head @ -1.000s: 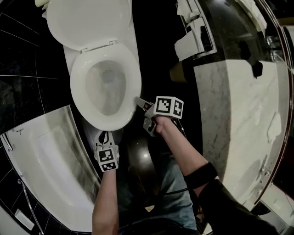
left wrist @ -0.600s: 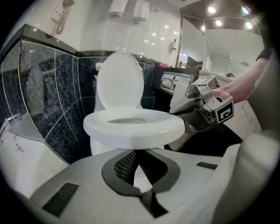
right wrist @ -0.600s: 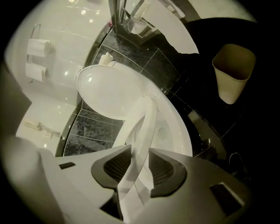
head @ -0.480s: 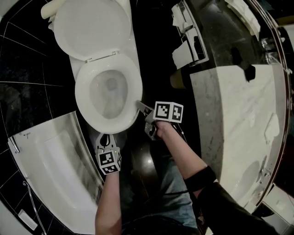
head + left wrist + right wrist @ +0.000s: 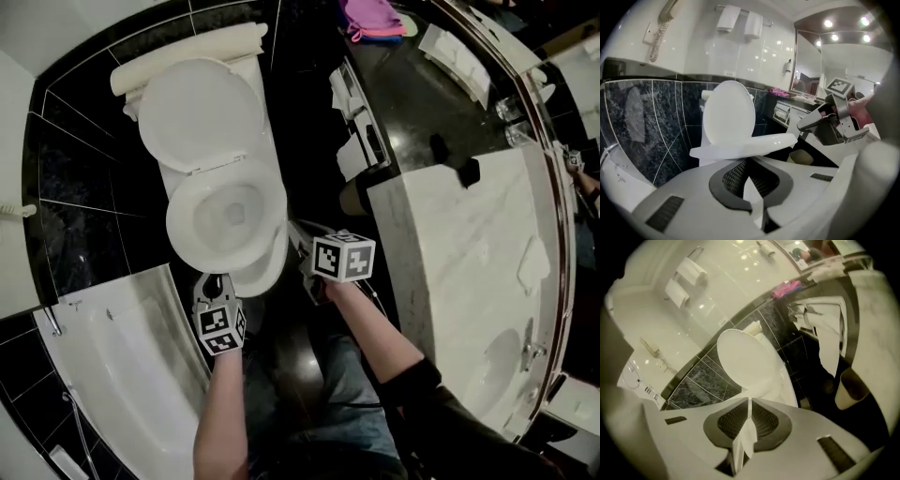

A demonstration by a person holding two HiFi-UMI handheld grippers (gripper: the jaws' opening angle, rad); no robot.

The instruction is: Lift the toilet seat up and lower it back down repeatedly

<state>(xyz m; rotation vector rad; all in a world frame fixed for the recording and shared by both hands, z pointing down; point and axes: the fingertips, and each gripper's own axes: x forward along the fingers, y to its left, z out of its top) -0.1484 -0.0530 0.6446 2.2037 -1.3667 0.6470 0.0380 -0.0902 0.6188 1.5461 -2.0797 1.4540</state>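
Near the middle of the head view, the toilet seat [image 5: 187, 230] hangs part-raised over the bowl [image 5: 230, 214], with its lid [image 5: 200, 114] upright against the far wall. The left claw [image 5: 214, 284] is at the seat's near edge and the right claw [image 5: 302, 236] at its right rim. A bathtub [image 5: 122, 366] crowds the left and a marble counter [image 5: 459, 272] the right, with a bin [image 5: 354, 199] beside it.

In the left gripper view, the jaws meet with nothing between them, and the seat crosses just beyond.

In the right gripper view, the jaws have just been closing and pinch the seat's rim.
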